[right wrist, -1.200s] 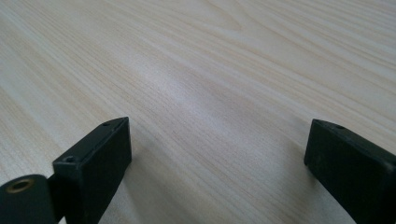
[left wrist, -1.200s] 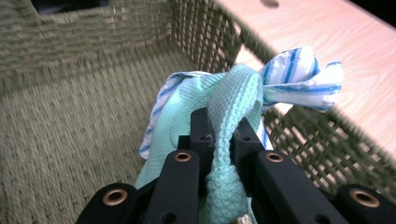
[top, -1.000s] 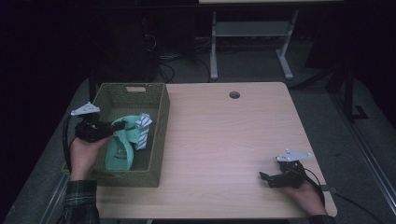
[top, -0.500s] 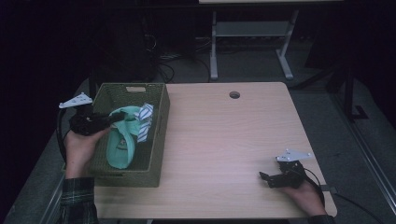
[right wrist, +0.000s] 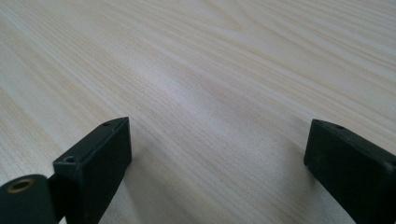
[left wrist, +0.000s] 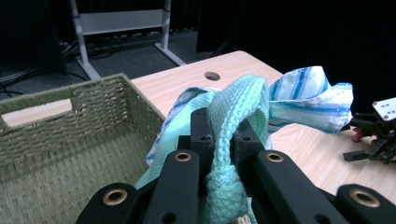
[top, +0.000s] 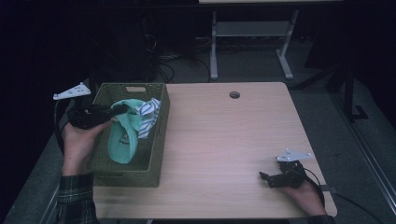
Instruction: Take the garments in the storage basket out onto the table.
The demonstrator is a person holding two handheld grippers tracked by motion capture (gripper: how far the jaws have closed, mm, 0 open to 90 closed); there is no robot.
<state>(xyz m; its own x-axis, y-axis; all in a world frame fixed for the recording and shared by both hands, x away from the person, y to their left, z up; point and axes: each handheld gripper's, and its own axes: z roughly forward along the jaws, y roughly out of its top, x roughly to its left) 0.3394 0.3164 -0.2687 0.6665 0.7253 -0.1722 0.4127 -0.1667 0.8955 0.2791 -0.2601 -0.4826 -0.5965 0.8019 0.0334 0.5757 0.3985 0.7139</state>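
A mint-green knitted cloth (top: 122, 135) hangs over the green woven basket (top: 154, 163) at the table's left. My left gripper (top: 122, 110) is shut on its upper edge and holds it above the basket. In the left gripper view the green cloth (left wrist: 229, 140) is pinched between the black jaws. A blue-and-white striped cloth (left wrist: 308, 95) drapes just beyond it, and this striped cloth (top: 148, 116) lies against the basket's right wall. My right gripper (top: 264, 176) rests low on the wooden table (top: 224, 140) near the front right, jaws wide apart with nothing between the fingertips (right wrist: 98, 154).
The table has a round cable hole (top: 234, 94) near its far edge. A metal stand (top: 247, 32) and cables sit on the dark floor beyond the table. The basket's far wall has a handle slot (left wrist: 39, 109).
My left gripper has risen and drawn back toward the basket's left rim, pulling the green cloth up with it. The right gripper has stayed put.
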